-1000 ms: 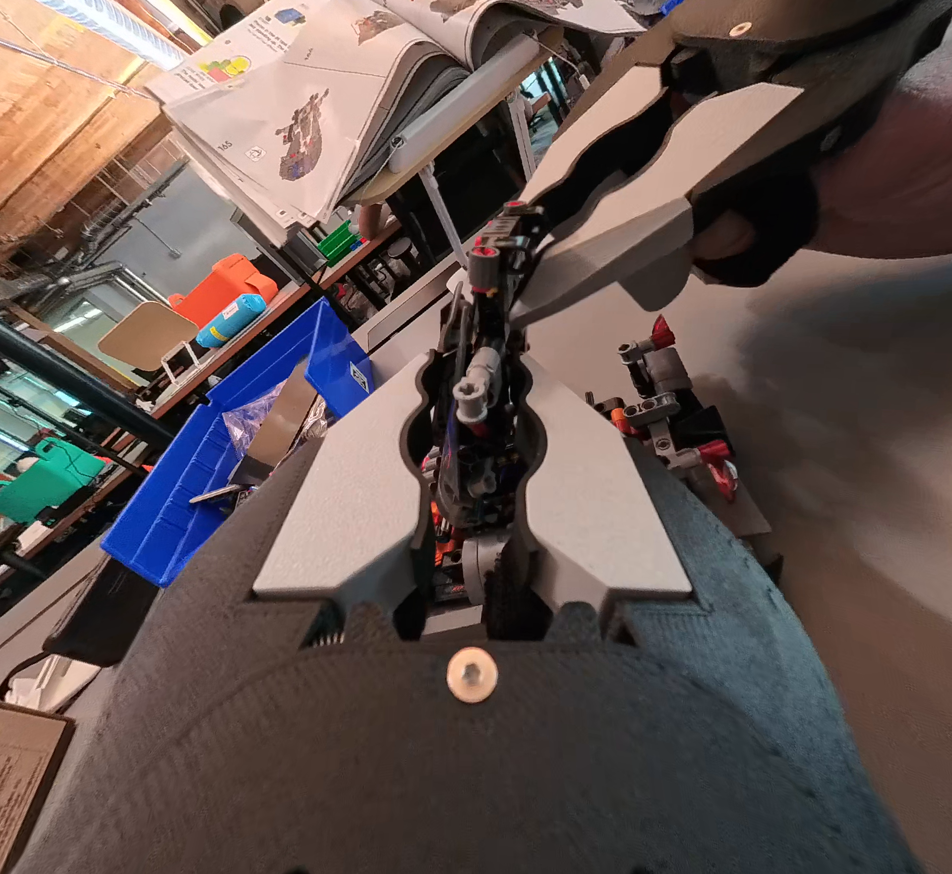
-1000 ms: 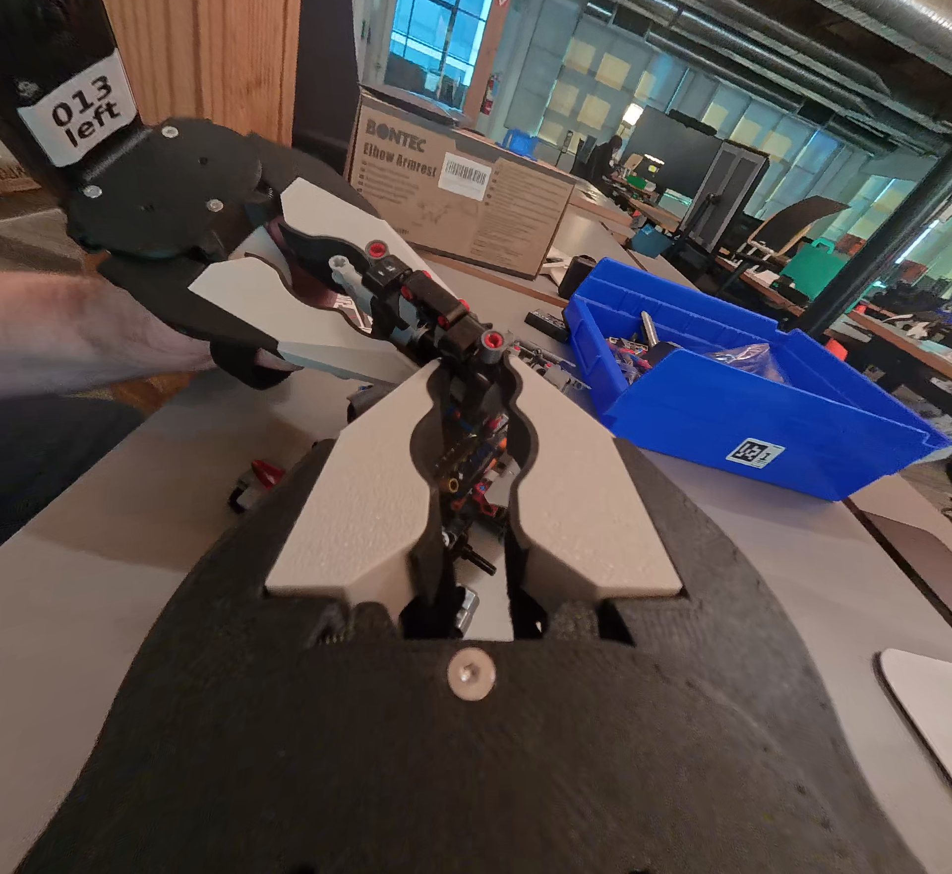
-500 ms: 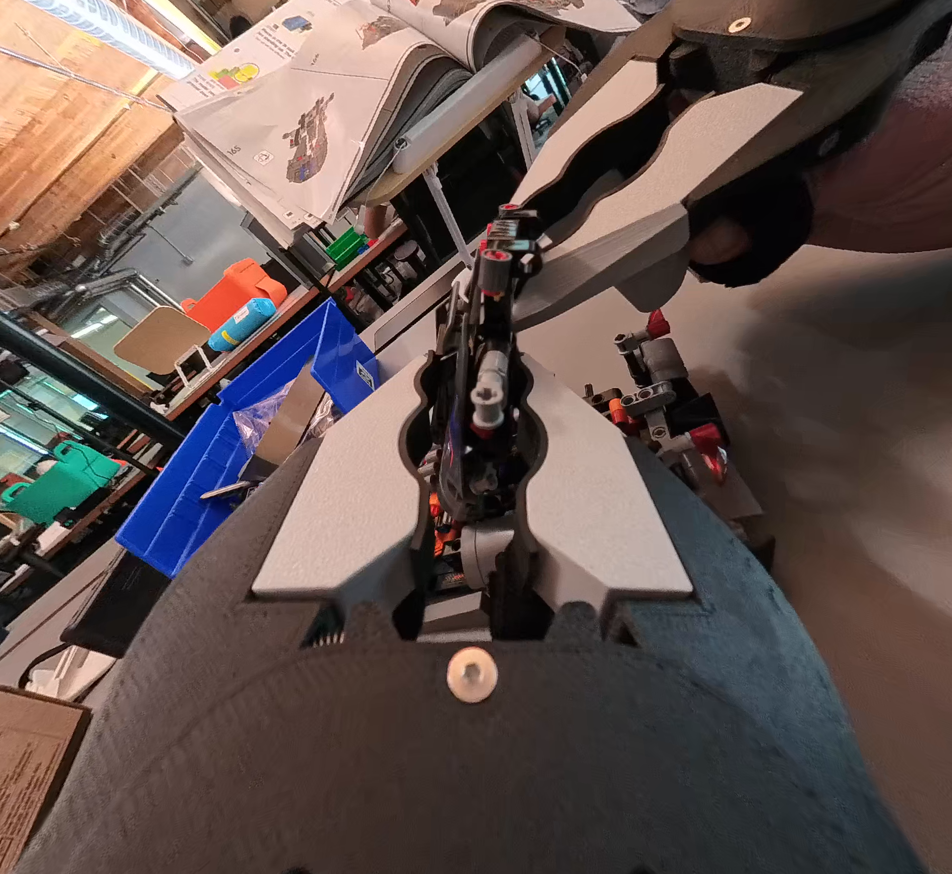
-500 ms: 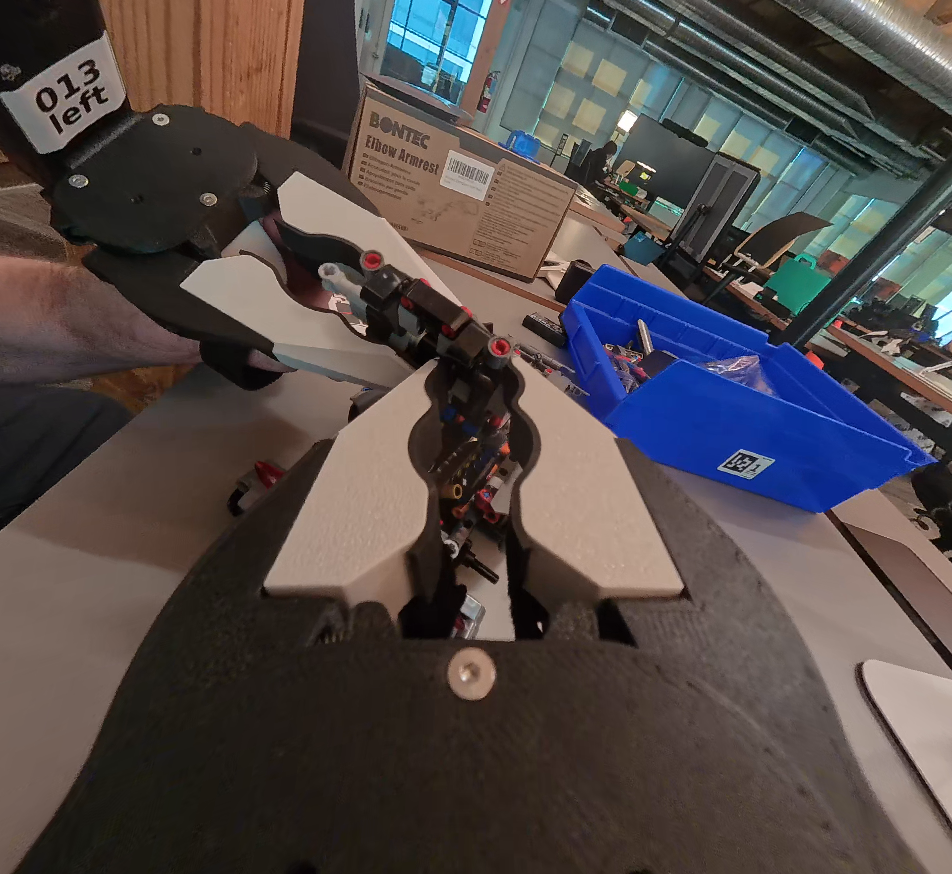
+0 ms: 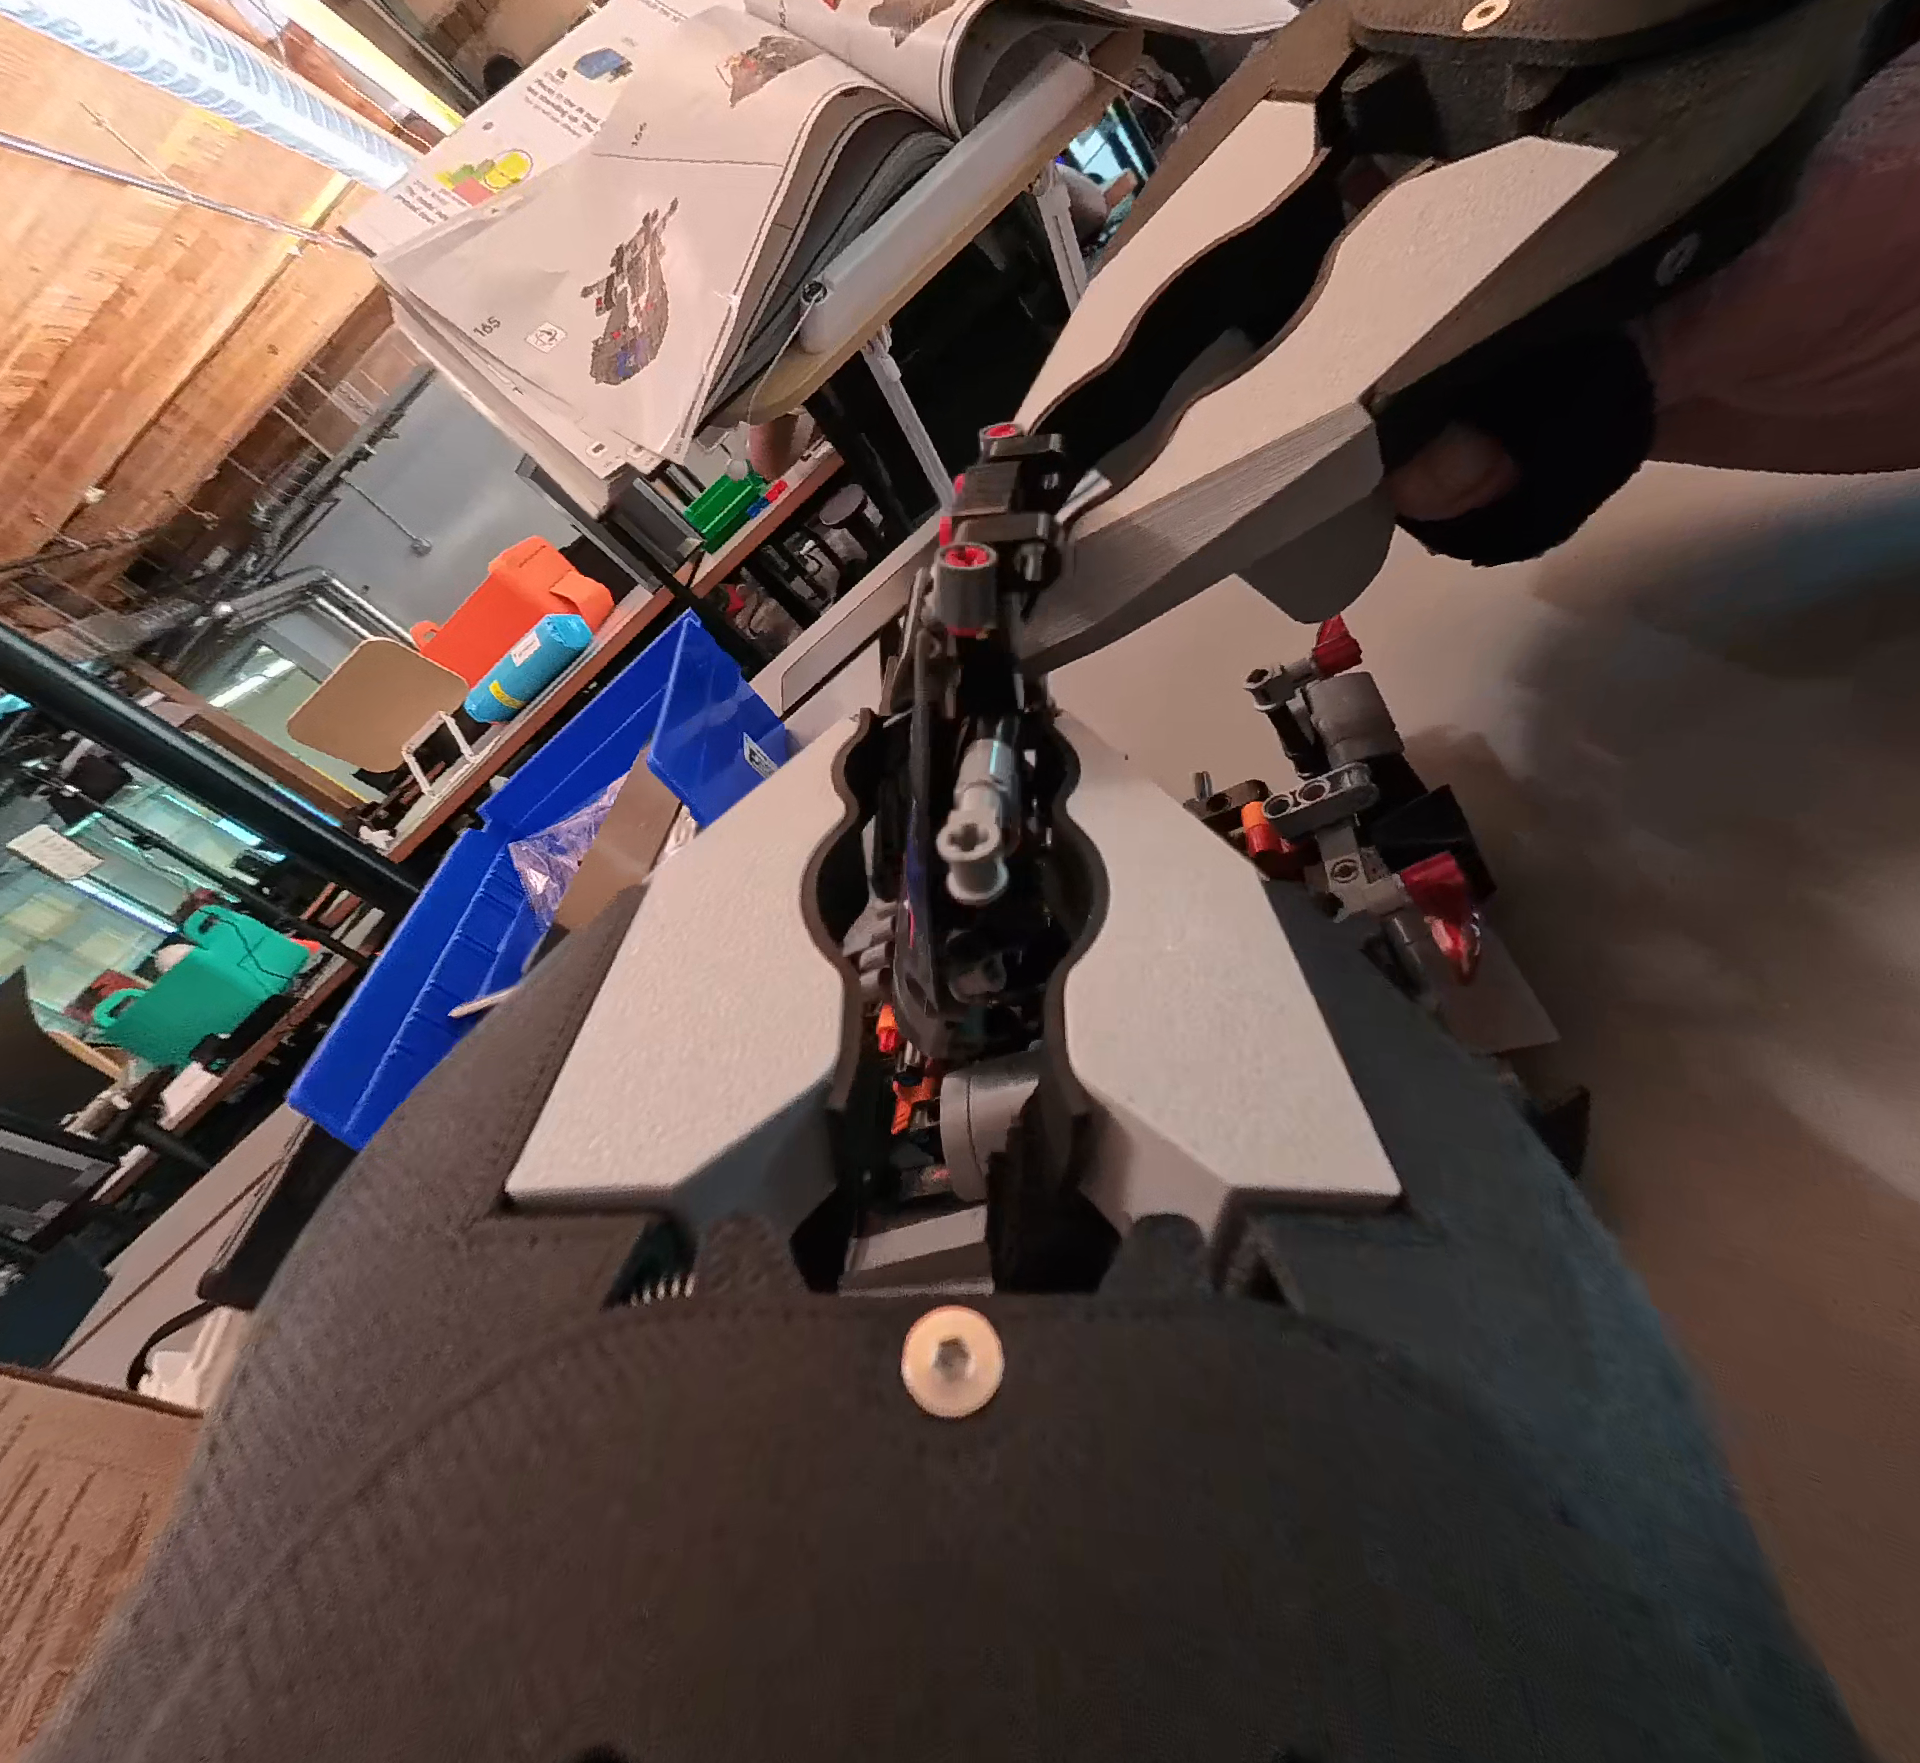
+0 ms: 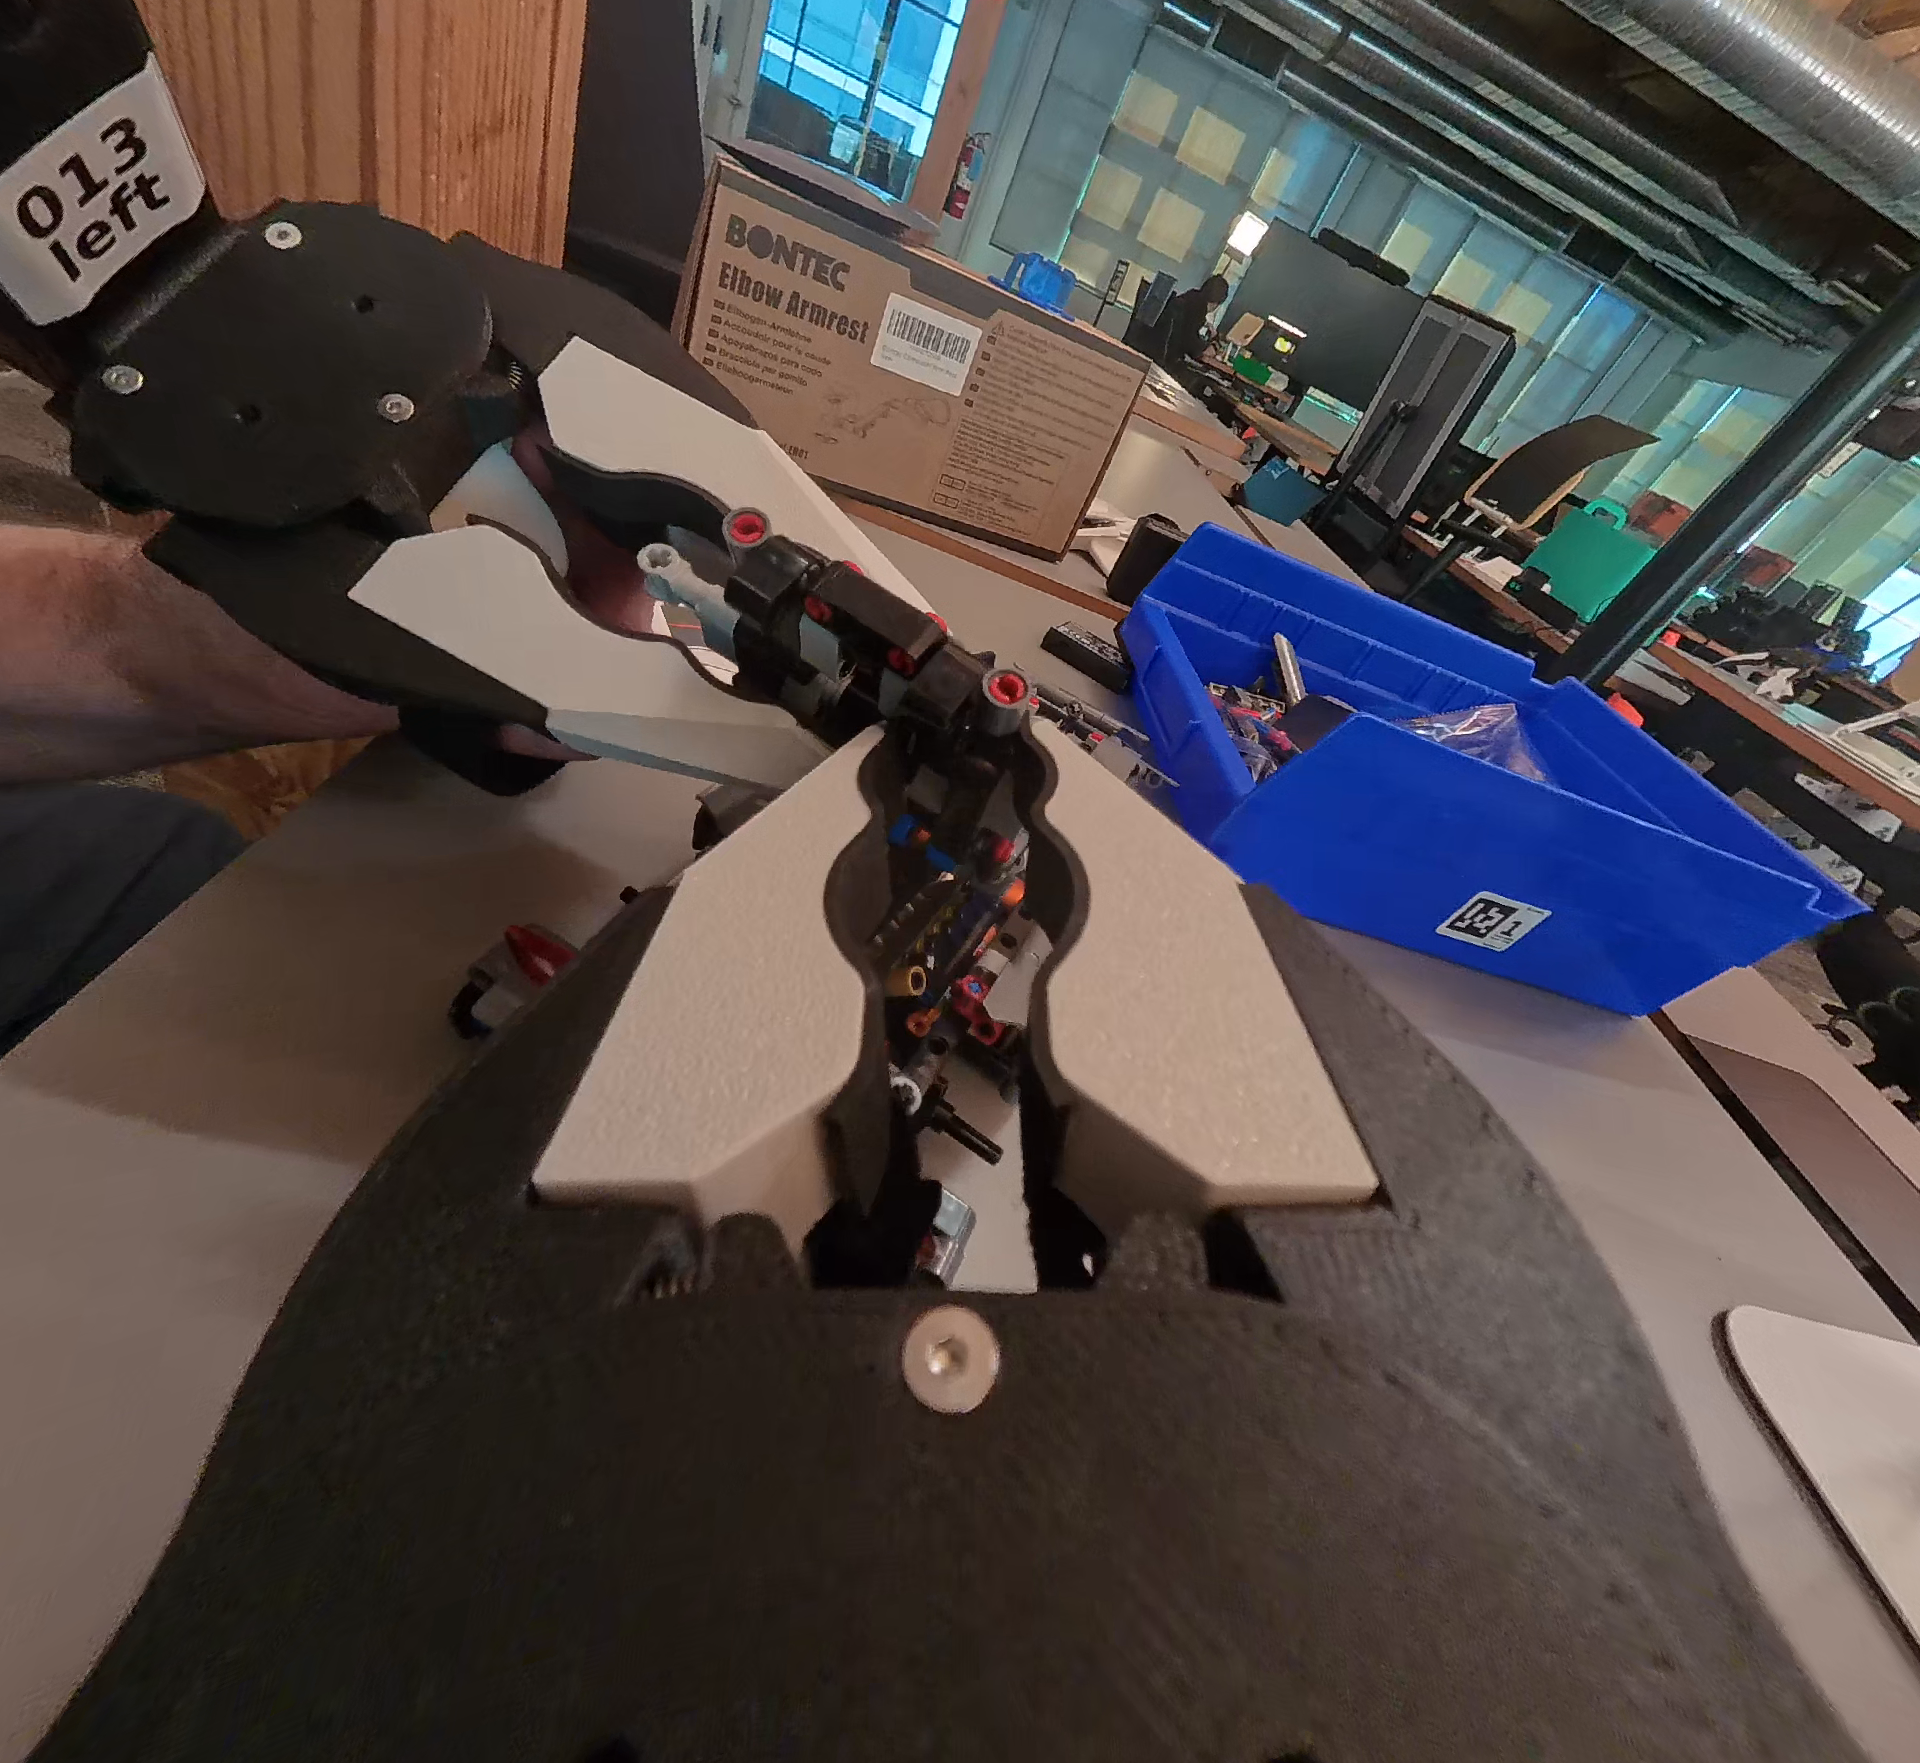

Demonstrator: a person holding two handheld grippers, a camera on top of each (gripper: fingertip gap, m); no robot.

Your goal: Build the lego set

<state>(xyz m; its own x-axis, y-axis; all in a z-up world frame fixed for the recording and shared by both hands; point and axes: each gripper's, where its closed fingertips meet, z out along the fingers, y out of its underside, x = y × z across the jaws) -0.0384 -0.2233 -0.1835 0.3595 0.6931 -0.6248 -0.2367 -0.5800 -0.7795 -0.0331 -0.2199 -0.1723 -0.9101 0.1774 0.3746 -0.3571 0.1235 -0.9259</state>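
Black plastic lego assembly with red pins (image 5: 971,778), held above grey table (image 6: 156,1142) between both grey-fingered grippers: left gripper (image 5: 961,892) clamped on near end, right gripper (image 6: 956,892) clamped on far end. Blue plastic bin (image 6: 1455,830) at right, near.

Each gripper, left (image 5: 951,882) and right (image 6: 951,882), has pale grey wedge-shaped jaws with wavy dark inner edges, set in a rough black printed body with a silver screw (image 5: 953,1361). A white label (image 6: 88,196) marks the left one's mount.
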